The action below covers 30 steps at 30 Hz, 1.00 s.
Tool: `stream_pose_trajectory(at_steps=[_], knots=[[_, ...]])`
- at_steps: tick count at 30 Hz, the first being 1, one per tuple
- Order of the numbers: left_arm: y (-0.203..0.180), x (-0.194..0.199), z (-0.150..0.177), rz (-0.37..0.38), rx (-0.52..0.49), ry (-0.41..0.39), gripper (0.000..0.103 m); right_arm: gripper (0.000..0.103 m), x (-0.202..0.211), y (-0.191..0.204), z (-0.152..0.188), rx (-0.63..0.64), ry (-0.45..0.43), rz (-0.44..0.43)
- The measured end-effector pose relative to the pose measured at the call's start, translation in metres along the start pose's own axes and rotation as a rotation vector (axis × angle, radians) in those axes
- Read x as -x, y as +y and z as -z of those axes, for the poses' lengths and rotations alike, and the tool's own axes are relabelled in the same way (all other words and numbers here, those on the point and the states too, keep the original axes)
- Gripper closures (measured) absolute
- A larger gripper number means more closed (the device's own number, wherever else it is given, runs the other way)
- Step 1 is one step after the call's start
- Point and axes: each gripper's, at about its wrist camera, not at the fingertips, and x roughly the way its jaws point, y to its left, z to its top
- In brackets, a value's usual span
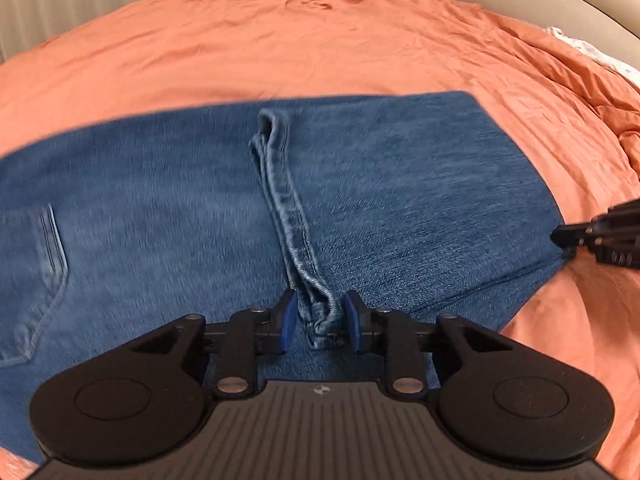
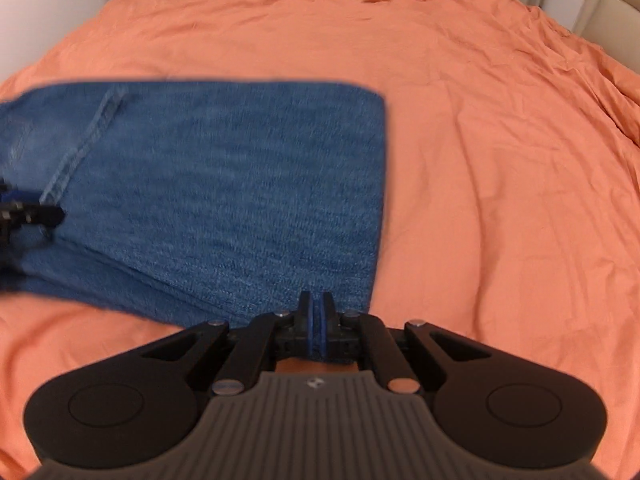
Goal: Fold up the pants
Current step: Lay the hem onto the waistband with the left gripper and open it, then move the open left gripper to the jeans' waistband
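Left view only: back pocket [image 1: 36, 280] lower left, left claw [image 1: 320, 322] apart around hem. Right claw [image 2: 316, 320] clamped on jeans [image 2: 224, 184]; orange bedsheet [image 2: 480, 160] all round.

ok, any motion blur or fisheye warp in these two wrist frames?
Left wrist view: jeans smeared sideways, far edge soft; left gripper sharp; orange bedspread bulges with barrel distortion. Right wrist view: denim edges blurred more heavily, right gripper crisp, bedspread curved likewise. Lighting even and soft in both, no glare.
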Motion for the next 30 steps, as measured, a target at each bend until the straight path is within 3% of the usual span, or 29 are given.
stream_pose_trajectory(at_steps=[7, 10, 14, 18, 20, 24, 26, 30], knots=[[-0.002, -0.005, 0.005, -0.02, 0.037, -0.003, 0.07, 0.103, -0.013, 0.01, -0.001, 0.052, -0.039, 0.047], [0.0, 0.004, 0.005, -0.014, 0.068, -0.008, 0.065, 0.103, -0.012, 0.012, -0.002, 0.075, -0.033, 0.053], [0.008, 0.034, 0.012, -0.001, 0.104, -0.042, 0.063, 0.103, -0.007, 0.018, -0.012, 0.146, -0.004, 0.076], [0.024, 0.068, 0.016, -0.049, 0.117, -0.051, 0.06, 0.103, 0.01, 0.024, -0.021, 0.21, -0.028, 0.091], [0.031, 0.087, 0.017, -0.09, 0.114, -0.059, 0.056, 0.101, 0.024, 0.028, -0.029, 0.232, -0.055, 0.074], [0.048, 0.118, 0.018, -0.161, 0.085, -0.065, 0.05, 0.085, 0.044, 0.048, -0.046, 0.301, -0.085, 0.02], [0.061, 0.128, 0.02, -0.182, 0.086, -0.066, 0.048, 0.083, 0.051, 0.064, -0.055, 0.357, -0.109, -0.016], [0.1, 0.142, 0.027, -0.211, 0.18, -0.089, 0.044, 0.08, 0.051, 0.099, -0.072, 0.447, -0.13, -0.064]])
